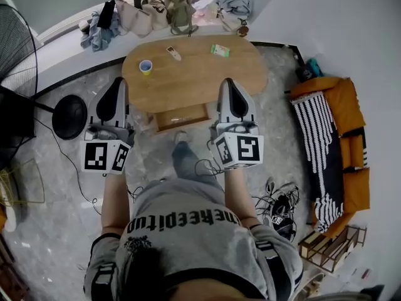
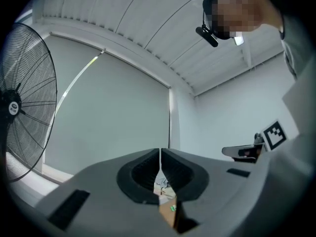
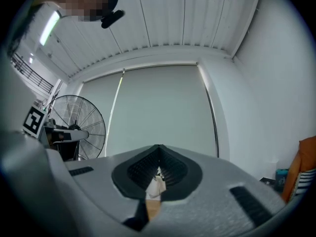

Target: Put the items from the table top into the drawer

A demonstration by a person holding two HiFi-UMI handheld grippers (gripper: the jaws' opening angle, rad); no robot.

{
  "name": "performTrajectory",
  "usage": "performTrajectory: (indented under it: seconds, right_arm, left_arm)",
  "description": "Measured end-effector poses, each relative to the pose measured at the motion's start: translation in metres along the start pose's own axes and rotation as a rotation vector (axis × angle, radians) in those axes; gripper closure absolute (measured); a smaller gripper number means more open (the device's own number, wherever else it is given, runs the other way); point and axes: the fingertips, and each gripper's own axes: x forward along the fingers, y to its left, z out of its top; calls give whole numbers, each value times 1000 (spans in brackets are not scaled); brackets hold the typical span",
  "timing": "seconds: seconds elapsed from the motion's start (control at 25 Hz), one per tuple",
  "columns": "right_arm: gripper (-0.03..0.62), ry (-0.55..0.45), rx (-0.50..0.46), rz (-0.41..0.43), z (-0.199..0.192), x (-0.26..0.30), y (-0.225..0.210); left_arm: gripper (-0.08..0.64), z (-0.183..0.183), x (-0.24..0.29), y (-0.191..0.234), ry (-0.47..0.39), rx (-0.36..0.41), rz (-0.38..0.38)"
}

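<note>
At their tips, the left tongs (image 1: 118,83) and the right tongs (image 1: 229,83) are both closed tight with nothing gripped. Just ahead lies the oval wooden bench (image 1: 188,83), its drawer (image 1: 182,116) pulled open between the two tongs. On the far half of the bench, a slim pale bar (image 1: 173,52) lies flat, its long axis slanting from far-left to near-right. A green packet (image 1: 220,50) lies crosswise to its right, and a cup (image 1: 145,66) stands upright at the left, mouth up. Grey marbled floor (image 1: 56,187) surrounds the bench, with a black fan (image 1: 15,49) left, an orange sofa (image 1: 344,102) right, and bags and clothes (image 1: 169,11) heaped beyond. Both forearms (image 1: 116,196) reach forward side by side, tongs about level.
</note>
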Motion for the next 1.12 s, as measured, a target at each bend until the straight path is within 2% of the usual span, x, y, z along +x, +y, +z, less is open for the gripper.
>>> performTrajectory:
  seconds: [0.32,0.64,0.88,1.12]
  right_arm:
    - [589,2,-12,65,-3,87,-43]
    - [589,32,-19,157,-25,172,-68]
    - [589,82,4,242,-55,225,-74]
    - [589,187,45,316,-111,263,-65]
  left_arm:
    - [548,-10,87,13,-21,5,38]
    - [548,-34,154,36,-9,21,102]
    - [548,-52,181,57,9,24,175]
    - [548,-80,187,80,59,17,245]
